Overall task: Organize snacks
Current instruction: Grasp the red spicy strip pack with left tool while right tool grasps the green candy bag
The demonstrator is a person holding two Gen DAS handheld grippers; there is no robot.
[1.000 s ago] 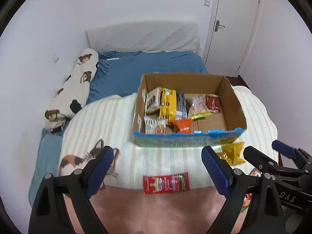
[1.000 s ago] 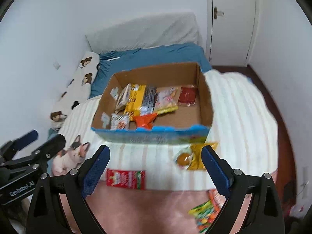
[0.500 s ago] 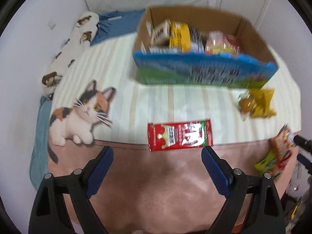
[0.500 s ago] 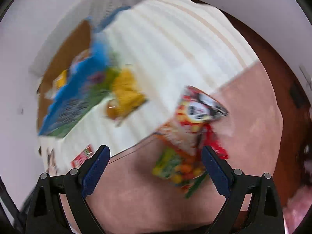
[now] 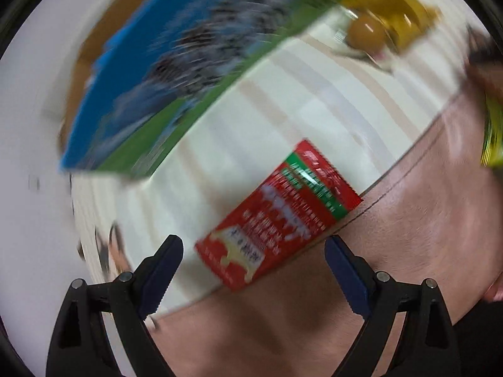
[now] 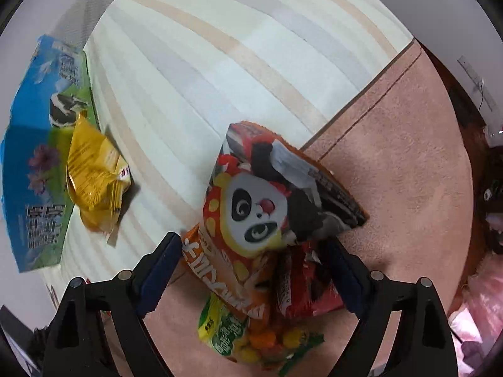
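My left gripper (image 5: 253,270) is open, just above a flat red snack packet (image 5: 276,216) that lies on the blanket between its blue pads. The blue and green snack box (image 5: 188,59) is blurred behind it. My right gripper (image 6: 253,270) is open, its pads on either side of a small pile: an orange panda snack bag (image 6: 264,201), a red packet (image 6: 305,286) and a green and yellow candy bag (image 6: 248,336). A yellow packet (image 6: 94,176) lies beside the box (image 6: 34,154), and also shows in the left wrist view (image 5: 386,15).
The bed has a striped cream blanket (image 6: 232,62) and a pink-brown blanket (image 6: 402,169) at the near edge. Dark floor and pink cloth (image 6: 484,295) lie past the right edge.
Both grippers have dropped close to the bed. The left one has tilted and closed in on the red packet. The right one has swung over the panda bag pile. Both stay open.
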